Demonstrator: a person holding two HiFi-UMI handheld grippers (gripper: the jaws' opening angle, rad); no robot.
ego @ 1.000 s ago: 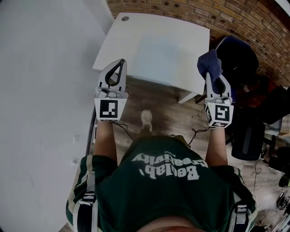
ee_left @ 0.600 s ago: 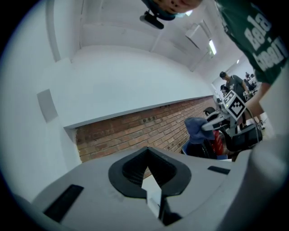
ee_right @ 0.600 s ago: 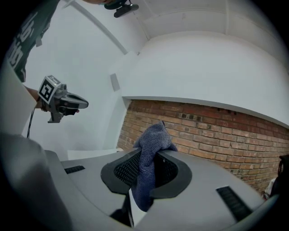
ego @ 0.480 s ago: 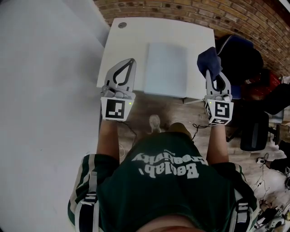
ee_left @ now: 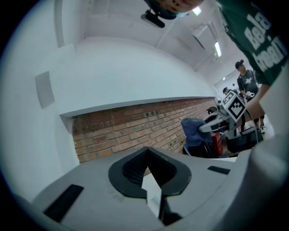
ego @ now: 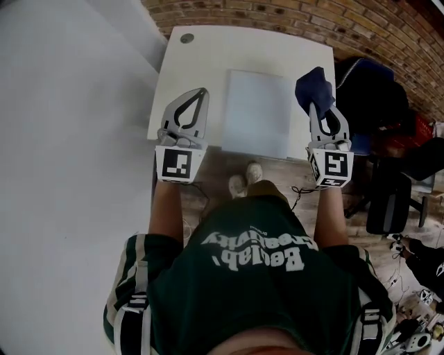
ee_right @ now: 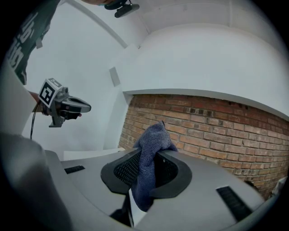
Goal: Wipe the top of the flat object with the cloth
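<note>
Tongs on the right, the right tongs (ego: 321,111), are clamped on a dark blue cloth (ego: 312,84). In the right gripper view the cloth (ee_right: 151,153) runs up between the black pads and bunches out past their tips. From the head view the cloth sits over the right side of the white tabletop (ego: 208,48), just beside the right edge of the flat object (ego: 257,114). Whether it touches anything cannot be told.

The flat object is a pale rectangular slab lying in the middle of the tabletop, with its near edge close to the tabletop's front edge. Its top is in plain sight between the two pairs of tongs.

The left tongs (ego: 196,100) are over the tabletop's left part, just beside the slab's left edge. Their tips are together and nothing is between them, as the left gripper view shows (ee_left: 148,158).

A round cable grommet (ego: 186,39) sits in the far left corner of the tabletop. A brick wall (ego: 277,14) runs behind it.

To the right, well apart from the slab, are a dark bundle (ego: 368,90) and a black chair (ego: 388,204). The person's shoes (ego: 244,182) stand on the wooden floor (ego: 270,173) at the tabletop's front edge, with thin cables (ego: 298,197) trailing beside them.
</note>
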